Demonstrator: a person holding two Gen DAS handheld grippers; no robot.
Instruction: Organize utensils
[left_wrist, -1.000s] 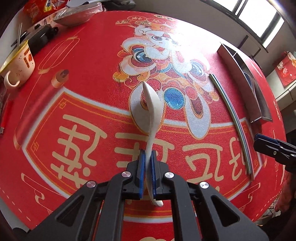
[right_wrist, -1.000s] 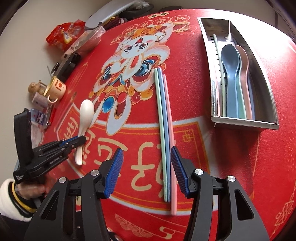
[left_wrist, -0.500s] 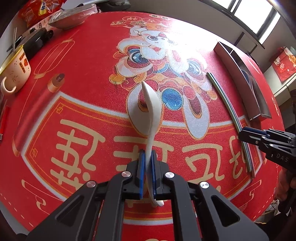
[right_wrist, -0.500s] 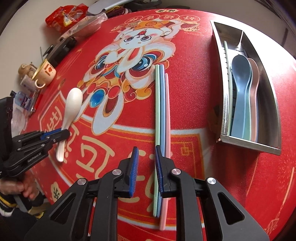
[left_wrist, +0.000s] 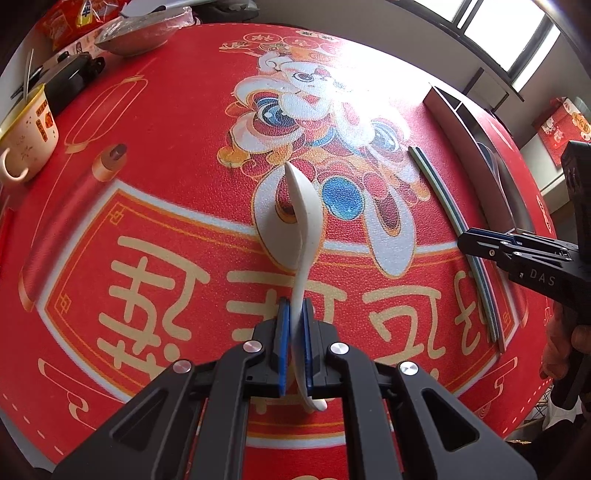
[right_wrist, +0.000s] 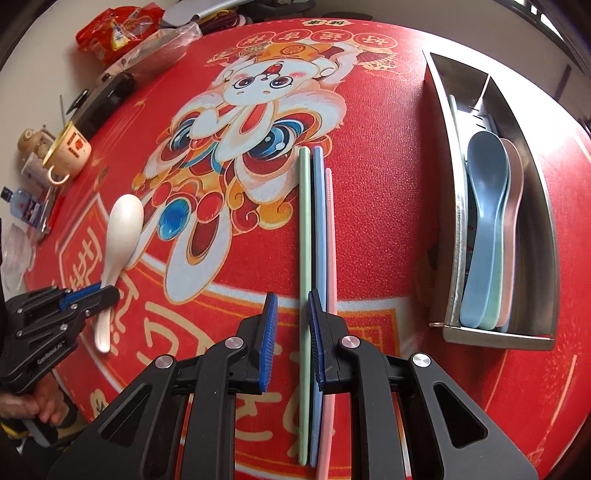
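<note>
A white spoon (left_wrist: 301, 206) lies on the red mat, and my left gripper (left_wrist: 295, 332) is shut on its handle; the right wrist view shows the same grip (right_wrist: 107, 293). Three chopsticks lie side by side on the mat: green (right_wrist: 304, 221), blue (right_wrist: 318, 221) and pink (right_wrist: 330, 229). My right gripper (right_wrist: 291, 321) hovers over their near half with a narrow gap between its pads. The green stick shows through that gap beside the right pad, and neither pad presses it. A metal tray (right_wrist: 498, 338) at the right holds a blue spoon (right_wrist: 484, 206), a pink spoon (right_wrist: 515, 221) and other utensils.
A cream mug (right_wrist: 70, 151), a black case (right_wrist: 103, 99), a foil-covered bowl (left_wrist: 144, 33) and a snack bag (right_wrist: 110, 33) line the mat's far left edge. A small bottle (right_wrist: 22, 203) stands there too. A person's hand (right_wrist: 48, 402) holds the left gripper.
The right gripper's jaws narrowed from wide to a slim gap, and it shifted left, so the blue and pink sticks now sit under its right finger. The left gripper kept still on the spoon.
</note>
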